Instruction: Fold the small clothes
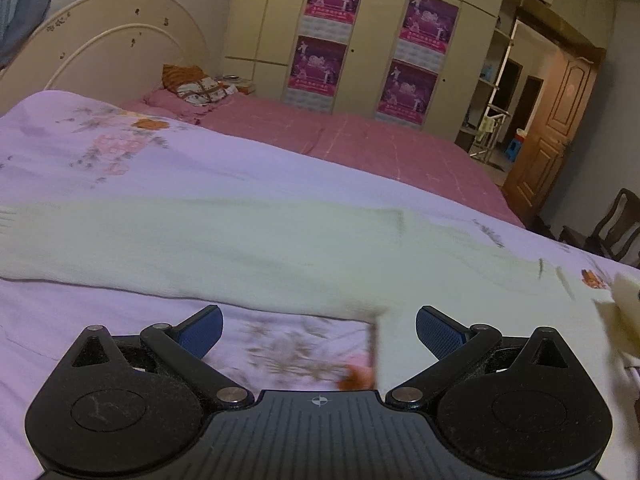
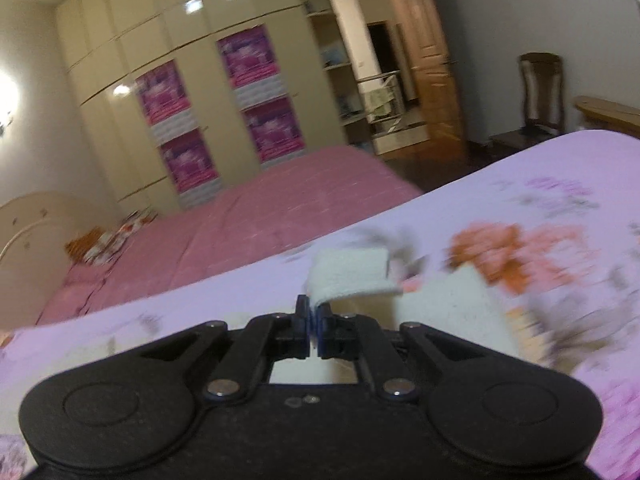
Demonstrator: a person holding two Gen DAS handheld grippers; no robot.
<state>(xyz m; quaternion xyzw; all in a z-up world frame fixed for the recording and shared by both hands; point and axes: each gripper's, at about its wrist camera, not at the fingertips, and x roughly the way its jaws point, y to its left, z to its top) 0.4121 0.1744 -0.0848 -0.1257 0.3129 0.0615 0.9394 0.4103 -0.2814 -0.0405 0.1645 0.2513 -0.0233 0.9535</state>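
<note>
- Cream knit, soft and limp: the garment (image 1: pixel 248 248) lies spread across the middle of the left wrist view on the lilac floral bedspread (image 1: pixel 80 328), its lower edge just above the tool's pads
- Judging by the way it drapes, you can expect it to be light, floppy and not slippery; it should sag wherever it is unsupported, so a corner or a hem edge looks like the best place to pinch, not the middle of the cloth
- Your right tool (image 2: pixel 313 320) has its fingers pressed together on a fold of that cream cloth at lower centre of the right wrist view; the pinched flap (image 2: pixel 352 272) stands up and curls over above the pads, lifted off the bedspread
- Your left tool (image 1: pixel 319 330) holds nothing, its blue pads (image 1: pixel 204 330) wide apart, hovering over the bedspread with the garment's near corner (image 1: pixel 378 320) between them
- That corner seems the natural hold for the left tool, matching the right one's grip
- Count: one cream garment as far as I can tell, two tools, one of them gripping
- Motion blur smears the right of both frames, so whether the pale piece at the right edge of the left view (image 1: pixel 624 292) belongs to the same garment cannot be told
</note>
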